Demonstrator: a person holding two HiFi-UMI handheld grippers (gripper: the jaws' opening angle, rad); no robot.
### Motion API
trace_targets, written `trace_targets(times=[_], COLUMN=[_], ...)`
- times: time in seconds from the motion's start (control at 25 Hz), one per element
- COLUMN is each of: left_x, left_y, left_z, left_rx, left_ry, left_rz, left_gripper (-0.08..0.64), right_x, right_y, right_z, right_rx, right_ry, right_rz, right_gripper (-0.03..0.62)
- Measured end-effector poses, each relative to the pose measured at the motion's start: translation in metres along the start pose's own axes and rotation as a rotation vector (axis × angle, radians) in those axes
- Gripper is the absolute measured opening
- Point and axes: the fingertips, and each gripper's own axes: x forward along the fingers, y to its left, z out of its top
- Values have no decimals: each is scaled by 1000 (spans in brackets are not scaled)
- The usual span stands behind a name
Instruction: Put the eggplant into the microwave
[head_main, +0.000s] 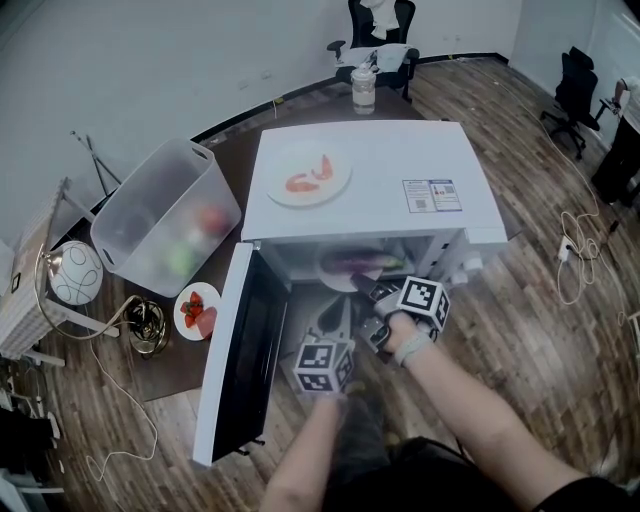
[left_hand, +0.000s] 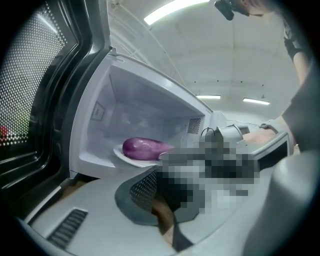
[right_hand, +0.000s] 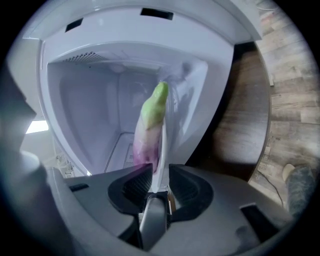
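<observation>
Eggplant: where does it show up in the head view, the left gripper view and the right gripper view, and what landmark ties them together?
Head view: eggplant just inside the open microwave, centre of picture.
Left gripper view: eggplant left of centre, lying on a white plate.
Right gripper view: eggplant at centre, upright in the picture, green stem uppermost.
Shared landmark: the white plate under it, inside the microwave cavity.

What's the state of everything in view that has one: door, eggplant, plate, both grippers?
microwave door, open wide
microwave, holding the eggplant and its plate
eggplant, lying on the plate, not gripped
plate, inside the cavity
right gripper, open, fingers apart around the plate rim
left gripper, shut, empty
</observation>
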Motion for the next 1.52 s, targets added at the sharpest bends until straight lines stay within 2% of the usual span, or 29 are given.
trace_targets(times=[0.16,0.52,0.72,0.8,0.92,1.0,1.08,1.16,1.36,1.44,1.52], left_x=[-1,-6,-10,-11,-13,-15,-16,-15,-15,-14,-12], left_y=[-2,-3,-5,-6,-5,-4,-5,-5,-3,-1,0], left_z=[2,-5,-6,-7,-7,-7,-6,-5,-5,-5,-5], left_rx=[5,-7,-15,-17,-21,-24,-26,-27,-32,-36,-31], left_ry=[-1,4,2,2,-1,-2,-3,-6,-8,-11,-11], left_rz=[-6,4,13,15,21,25,27,27,31,34,35], left_gripper=[0,-1,-1,-2,-1,0,-1,-1,0,-2,-1], right_x=[-4,-21,-31,-36,-42,-44,-44,-43,-41,-39,-36], right_y=[3,-9,-13,-16,-18,-16,-12,-11,-9,-3,2], right_z=[-4,-13,-18,-18,-19,-22,-24,-25,-26,-28,-30], right_rx=[-40,-111,-103,-127,-195,-271,-389,-555,-1069,-1191,-1269], right_ry=[22,60,70,74,95,116,136,153,198,194,186], right_rz=[16,14,32,26,10,1,-15,-45,-168,-186,-193], right_gripper=[127,127,127,98,15,0,0,0,0,0,0])
